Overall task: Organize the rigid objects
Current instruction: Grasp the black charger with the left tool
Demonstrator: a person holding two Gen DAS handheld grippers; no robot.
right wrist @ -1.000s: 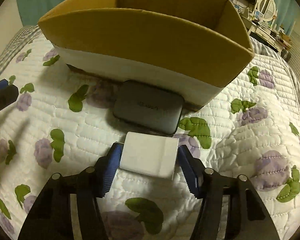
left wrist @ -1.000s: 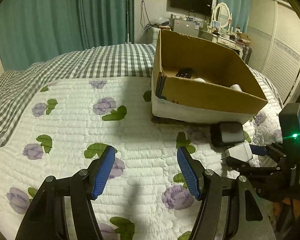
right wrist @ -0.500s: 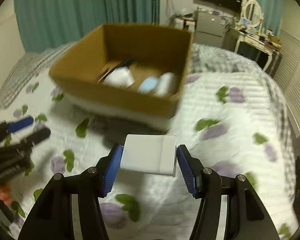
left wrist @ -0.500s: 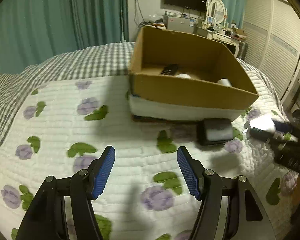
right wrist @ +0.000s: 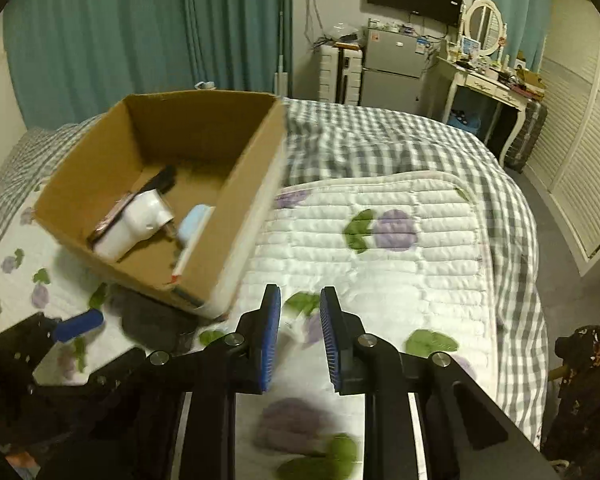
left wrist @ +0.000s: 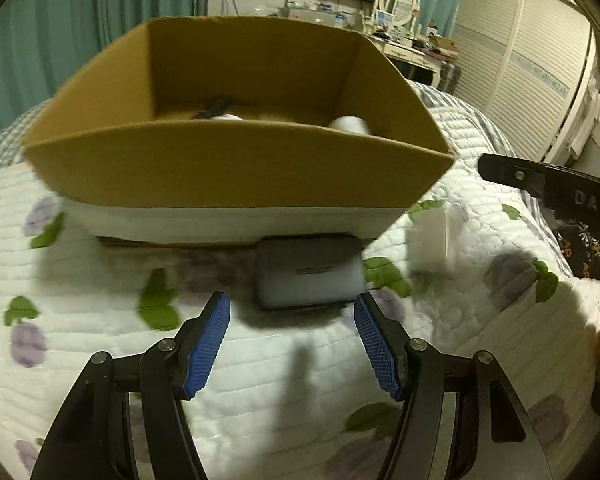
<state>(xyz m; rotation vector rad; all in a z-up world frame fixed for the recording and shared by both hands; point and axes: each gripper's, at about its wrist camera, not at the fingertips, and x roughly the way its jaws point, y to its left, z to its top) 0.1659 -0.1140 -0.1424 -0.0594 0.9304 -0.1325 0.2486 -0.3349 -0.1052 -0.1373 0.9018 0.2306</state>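
Beside the box (left wrist: 236, 168), left tongs (left wrist: 294, 344) gape; right tongs (right wrist: 299, 340) narrow, empty

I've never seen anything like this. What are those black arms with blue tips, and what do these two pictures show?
There is no robot here. A person holds a tool in each hand, each ending in two blue-padded jaws with a camera looking along them. One picture looks out from the left gripper, whose jaws are wide open and empty. The other looks out from the right gripper, whose jaws are narrowly apart and also empty. Below is a flowered quilt on a bed. On it stands a cardboard box holding a white item, a light blue item and a dark item. Before the box lies a dark grey case. The white block nearby is blurred, so I cannot tell if it is resting.
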